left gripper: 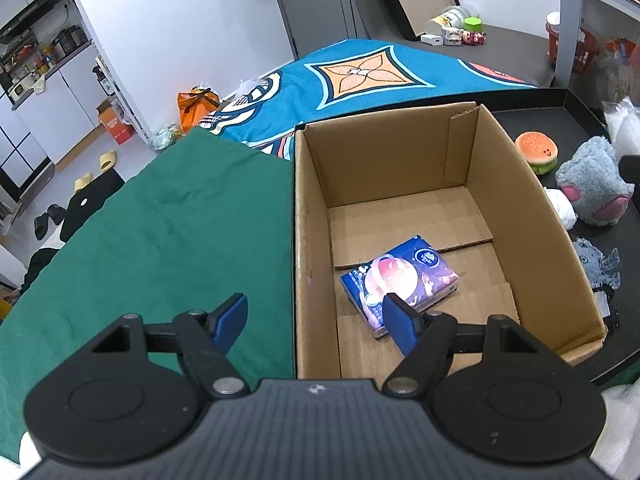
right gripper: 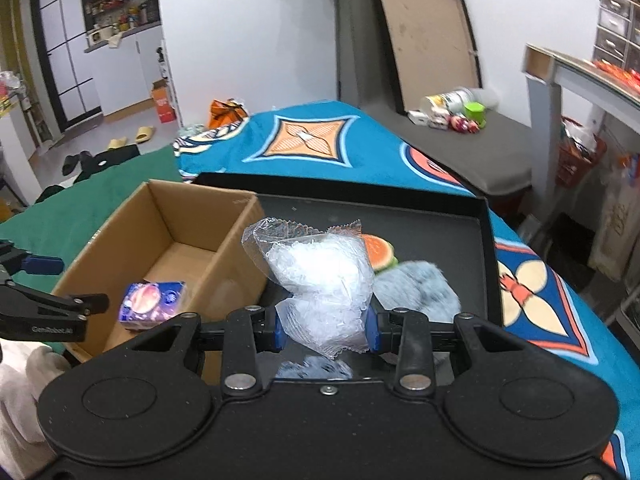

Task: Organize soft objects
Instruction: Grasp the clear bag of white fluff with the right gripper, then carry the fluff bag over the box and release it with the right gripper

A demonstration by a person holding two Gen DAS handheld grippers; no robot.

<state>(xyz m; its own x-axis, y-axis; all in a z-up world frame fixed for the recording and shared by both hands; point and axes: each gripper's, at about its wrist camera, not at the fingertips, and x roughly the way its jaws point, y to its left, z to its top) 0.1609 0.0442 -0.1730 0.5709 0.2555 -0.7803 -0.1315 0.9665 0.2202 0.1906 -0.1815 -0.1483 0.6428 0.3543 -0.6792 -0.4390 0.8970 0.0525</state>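
Right gripper (right gripper: 325, 330) was clamped on clear plastic bag (right gripper: 320, 280) with white soft filling, bag lifted above black tray (right gripper: 440, 224). Left gripper (left gripper: 316, 320) was spread wide, nothing between jaws, above near edge of cardboard box (left gripper: 312, 208). Tissue pack (left gripper: 400, 284) lay flat on box floor. On tray beside box: burger plush (left gripper: 536, 152), grey plush (left gripper: 592, 184). Box stood beside green cloth (left gripper: 180, 220).
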